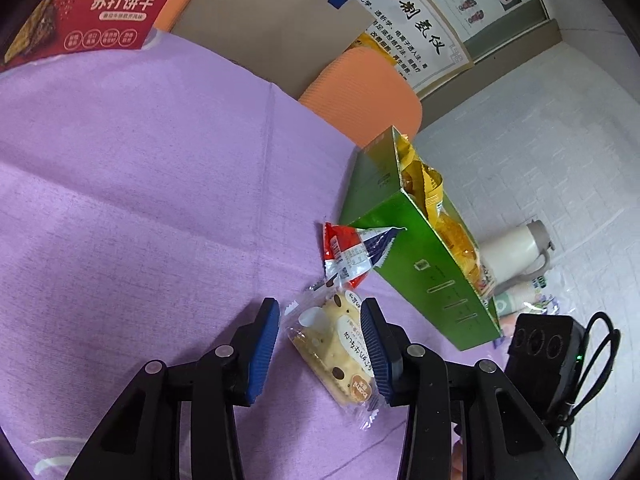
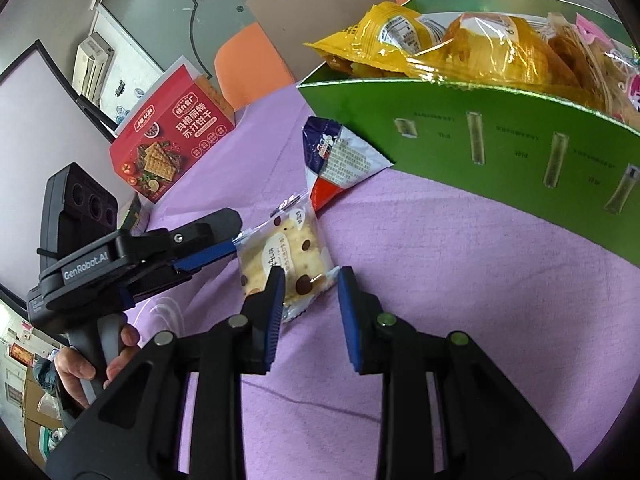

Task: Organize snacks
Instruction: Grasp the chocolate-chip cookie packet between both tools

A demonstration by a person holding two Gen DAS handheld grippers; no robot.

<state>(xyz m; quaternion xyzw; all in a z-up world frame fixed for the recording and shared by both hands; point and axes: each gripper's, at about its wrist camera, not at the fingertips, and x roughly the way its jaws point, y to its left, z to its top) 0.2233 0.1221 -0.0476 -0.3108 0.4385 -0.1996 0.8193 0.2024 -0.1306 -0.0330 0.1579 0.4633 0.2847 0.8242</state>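
Observation:
A clear-wrapped cookie packet [image 1: 332, 344] with brown dots lies on the purple cloth [image 1: 140, 200]. My left gripper [image 1: 320, 304] is open and straddles it, with the right pad [image 1: 374, 348] close against the wrapper. The right wrist view shows the same cookie packet [image 2: 284, 256] with the left gripper [image 2: 234, 232] at its left end. My right gripper [image 2: 311, 280] is open just in front of the packet, holding nothing. A red, white and blue packet [image 1: 352, 256] leans on the green box [image 1: 424, 264], which holds yellow snack bags [image 2: 440, 40].
A red cracker box [image 2: 172, 140] stands at the far left of the cloth. Orange chairs [image 1: 360, 92] sit behind the table. A white flask [image 1: 516, 256] stands on the floor beyond the green box. A person's hand [image 2: 120, 356] holds the left gripper's handle.

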